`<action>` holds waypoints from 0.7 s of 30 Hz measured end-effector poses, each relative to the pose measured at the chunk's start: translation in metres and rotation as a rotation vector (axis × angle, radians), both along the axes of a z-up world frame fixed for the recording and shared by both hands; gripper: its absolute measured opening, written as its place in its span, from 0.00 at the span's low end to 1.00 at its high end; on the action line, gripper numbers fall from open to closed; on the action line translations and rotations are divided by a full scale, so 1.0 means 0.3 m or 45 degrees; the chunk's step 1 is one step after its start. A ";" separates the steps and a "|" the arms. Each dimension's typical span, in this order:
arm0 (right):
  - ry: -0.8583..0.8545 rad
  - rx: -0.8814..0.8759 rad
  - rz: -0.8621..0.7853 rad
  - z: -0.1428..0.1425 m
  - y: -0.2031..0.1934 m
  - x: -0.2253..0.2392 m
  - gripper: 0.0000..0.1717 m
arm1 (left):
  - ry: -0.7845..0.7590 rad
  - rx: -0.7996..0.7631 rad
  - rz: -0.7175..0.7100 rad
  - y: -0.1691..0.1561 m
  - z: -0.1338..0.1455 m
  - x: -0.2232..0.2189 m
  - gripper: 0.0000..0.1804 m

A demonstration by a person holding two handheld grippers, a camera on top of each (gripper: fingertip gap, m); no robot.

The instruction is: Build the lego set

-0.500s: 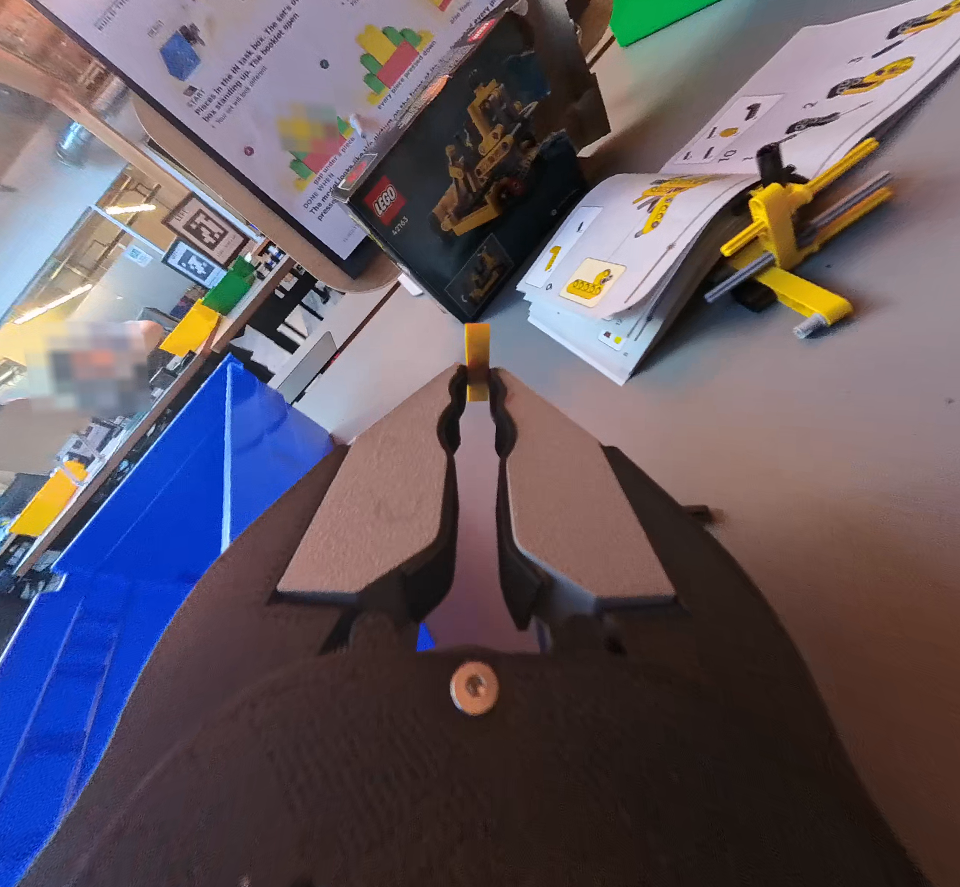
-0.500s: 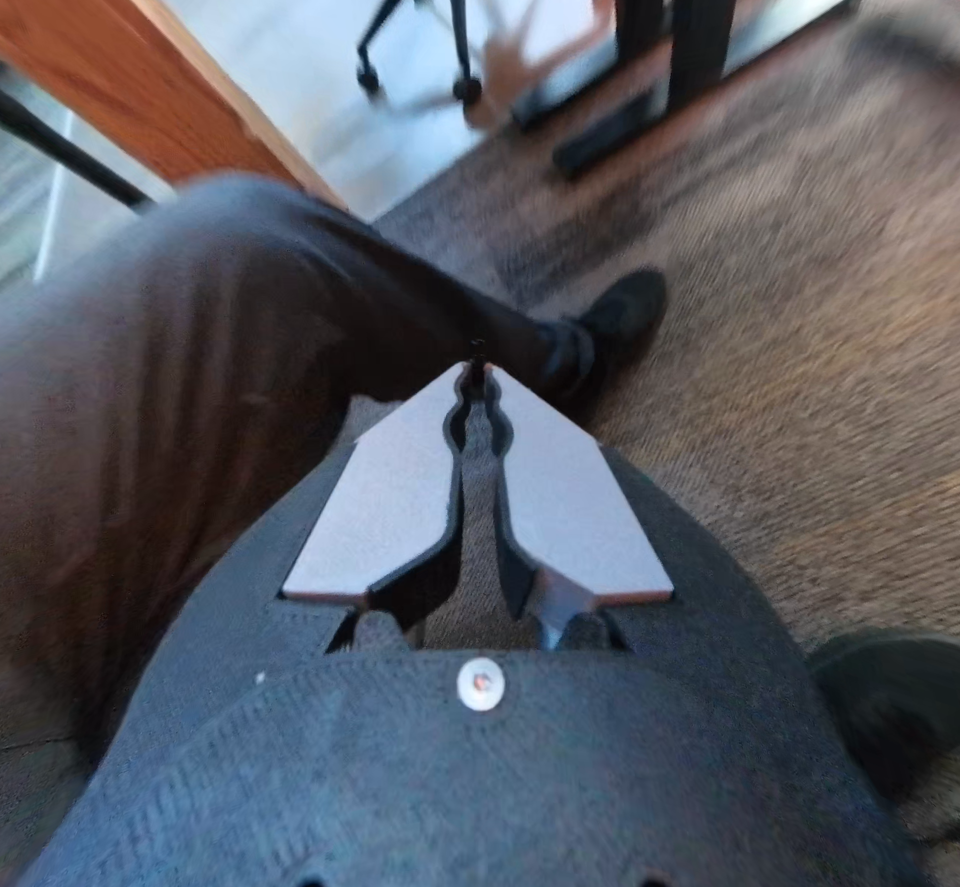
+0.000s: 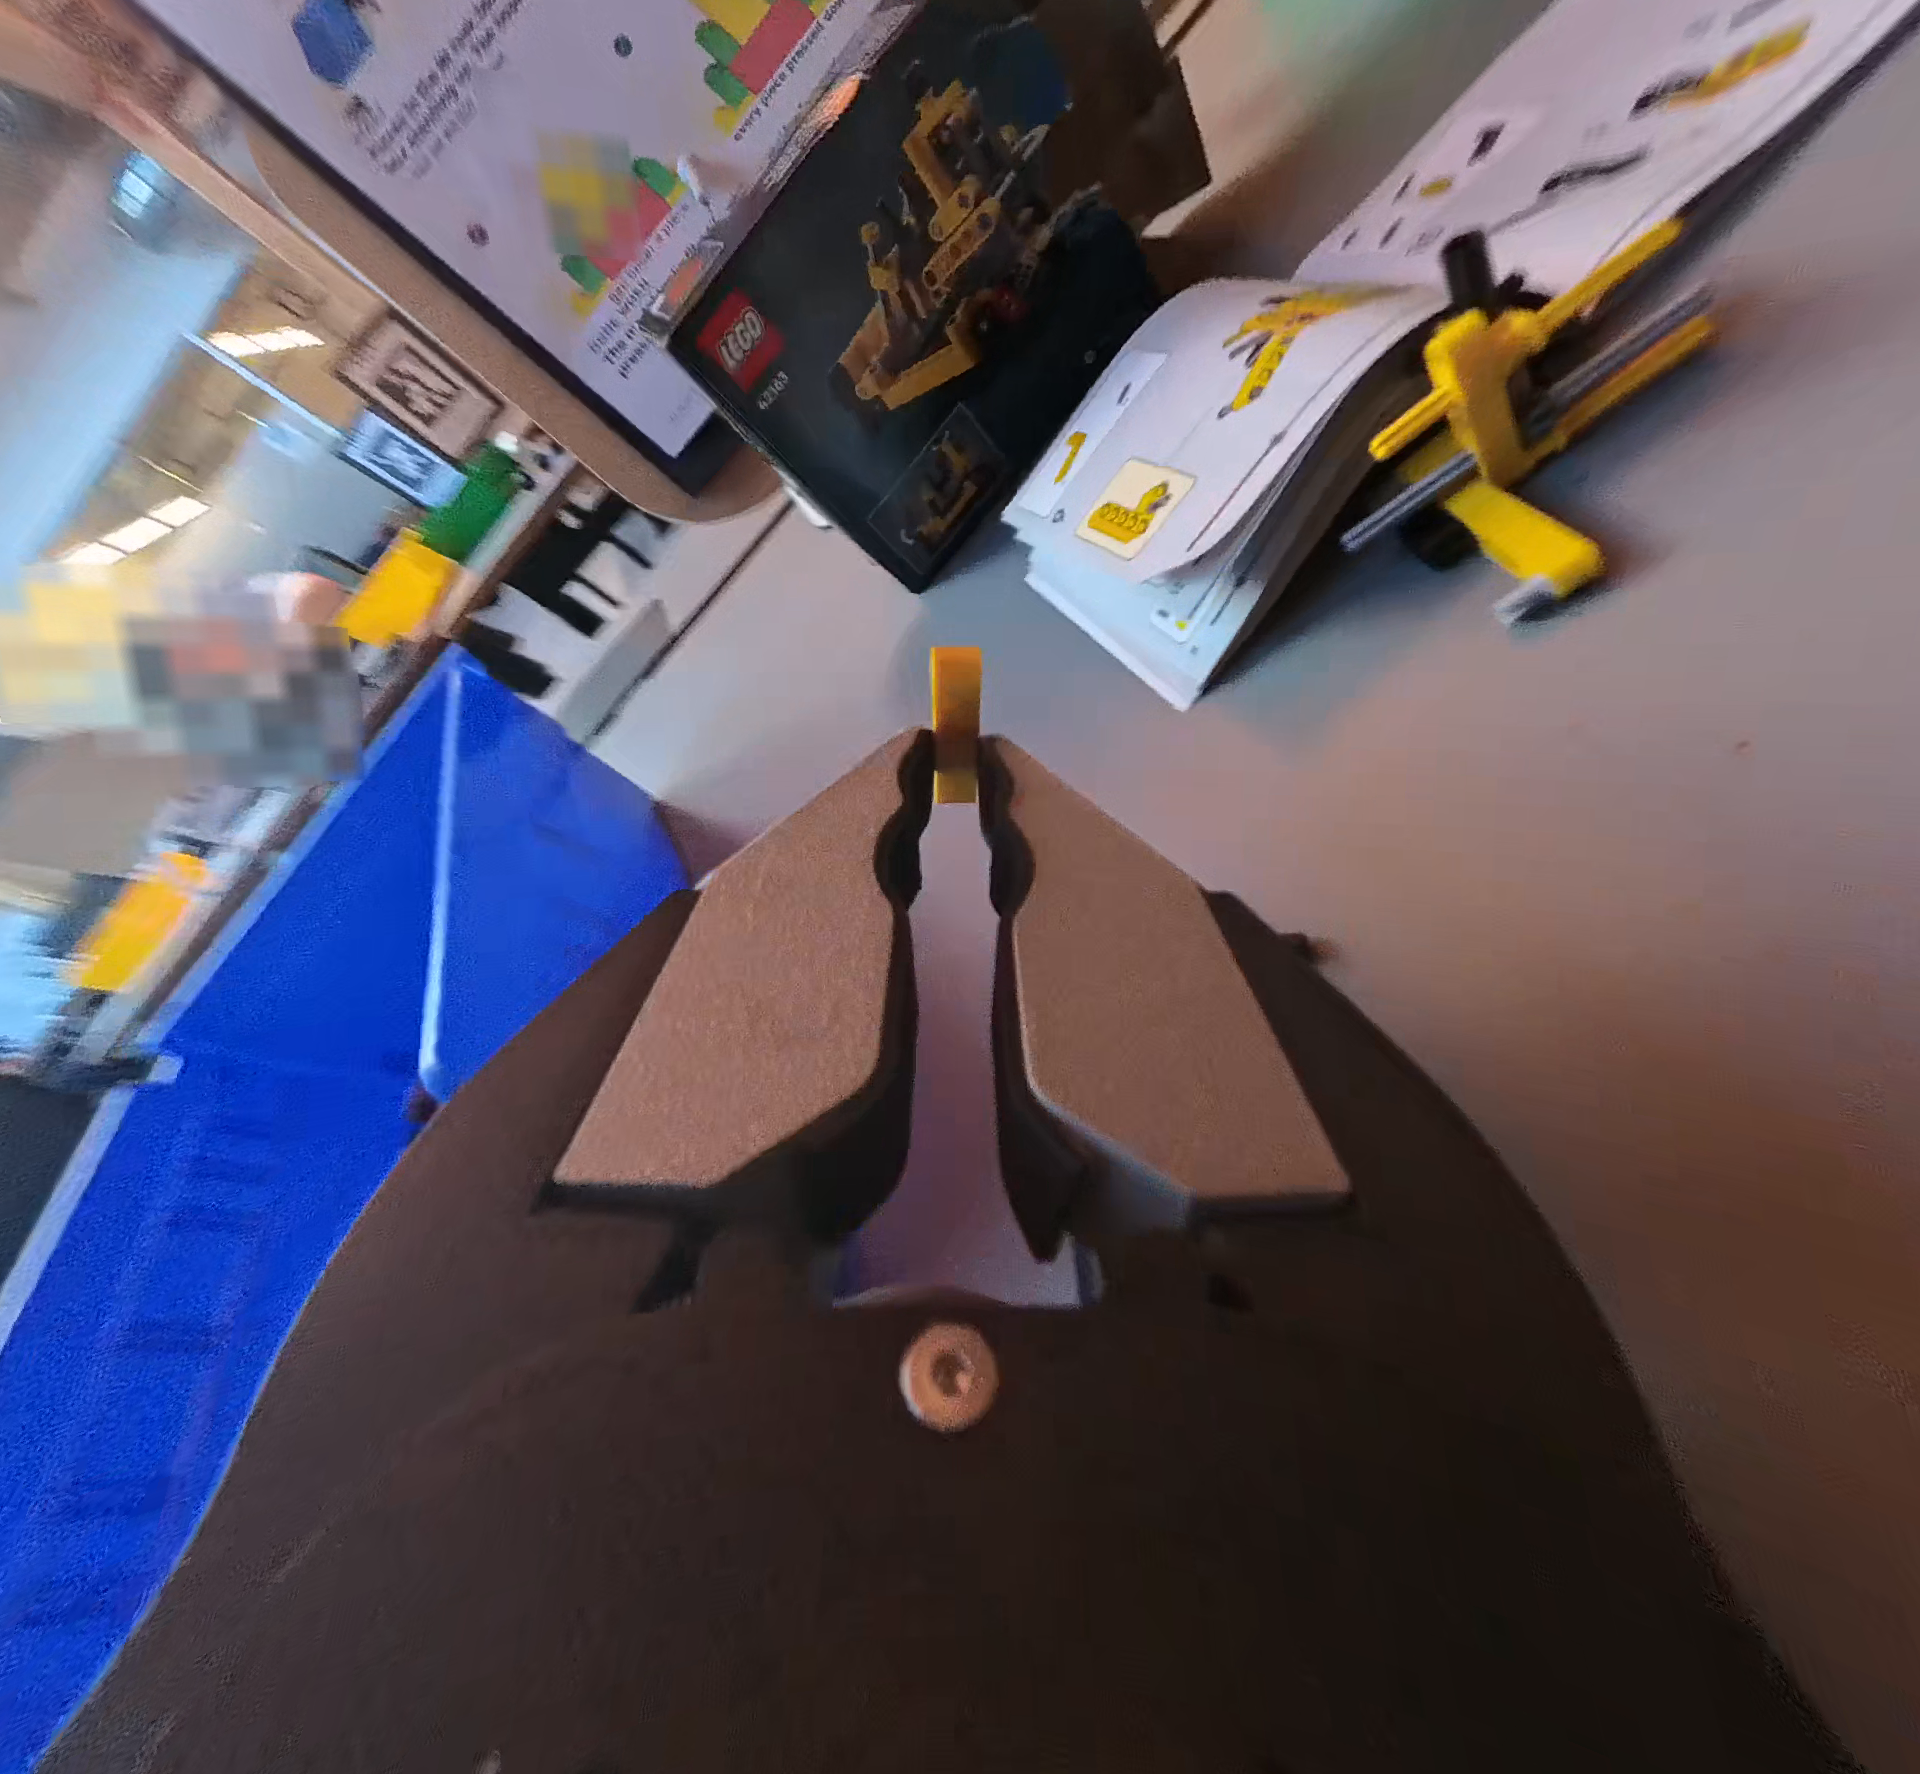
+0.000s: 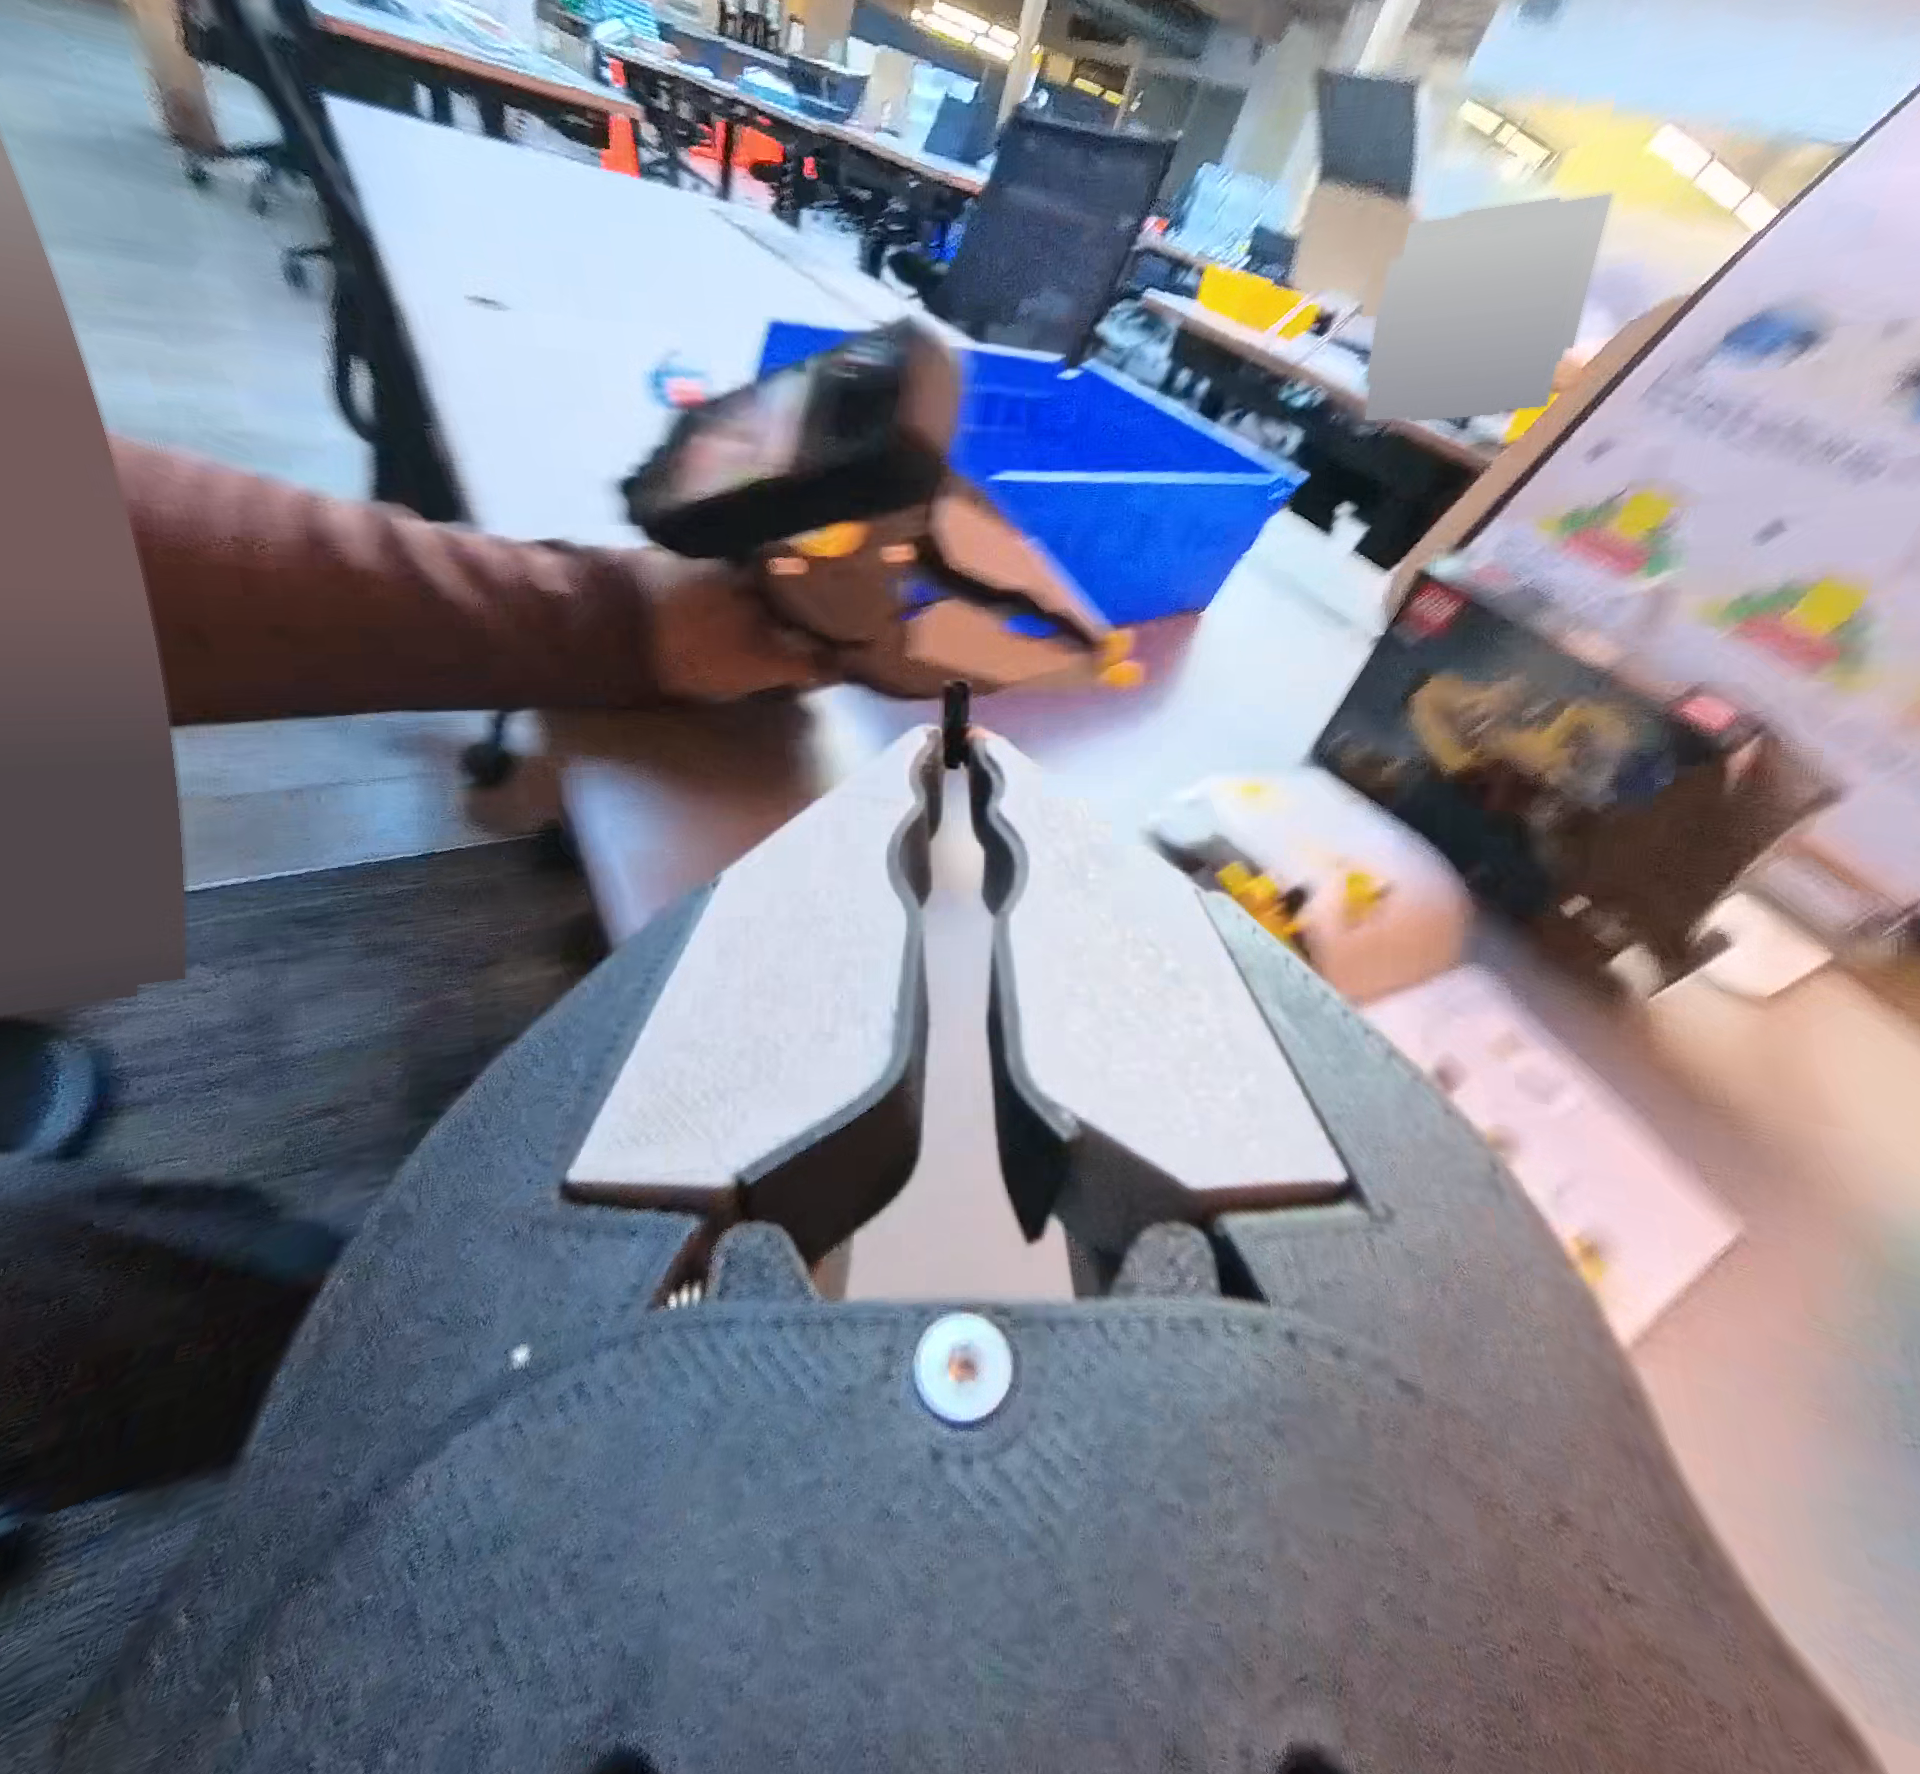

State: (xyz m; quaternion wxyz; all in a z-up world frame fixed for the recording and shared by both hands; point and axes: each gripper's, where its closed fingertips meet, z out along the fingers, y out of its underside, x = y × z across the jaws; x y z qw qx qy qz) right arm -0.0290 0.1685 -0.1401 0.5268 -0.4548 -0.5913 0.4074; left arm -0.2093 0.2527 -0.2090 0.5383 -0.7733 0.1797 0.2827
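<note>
Left wrist view
- Left gripper [image 3: 956,768]: fingers closed on a small yellow piece [image 3: 955,706], pads pressing both flat sides; most of the piece stands out past the tips.
- Yellow piece, handling: judged light, stiff plastic, smooth-faced and apt to slip or twist; best held across its flat faces, deeper between the fingers.
- Ahead of the fingers: dark building-set box [image 3: 935,301] standing on the grey bench [image 3: 1558,893].
- Ahead and to the right: open instruction booklet [image 3: 1195,498]; beyond it a yellow and grey part-built assembly [image 3: 1496,436].
- Left of the fingers: blue bin [image 3: 312,945].
- Behind the box: printed board [image 3: 582,10], leaning.

Right wrist view
- Right gripper [image 4: 956,753]: fingers closed on a small black piece [image 4: 955,716], thin, poking out past the tips.
- Black piece, handling: judged tiny, light, rigid; easily lost.
- Just beyond the fingertips: left gripper in a person's hand [image 4: 727,623], yellow piece at its tip.
- To the right: box, blurred.
</note>
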 end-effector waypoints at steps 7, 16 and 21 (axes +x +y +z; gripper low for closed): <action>0.032 0.325 -0.134 -0.044 0.418 -0.406 0.01 | -0.117 0.013 -0.126 -0.043 0.013 0.054 0.03; -0.064 0.234 0.072 -0.127 0.338 -0.459 0.01 | -0.200 0.033 -0.205 -0.070 0.027 0.114 0.03; -0.031 0.061 0.062 -0.103 0.370 -0.445 0.01 | -0.219 0.053 -0.205 -0.041 0.035 0.130 0.03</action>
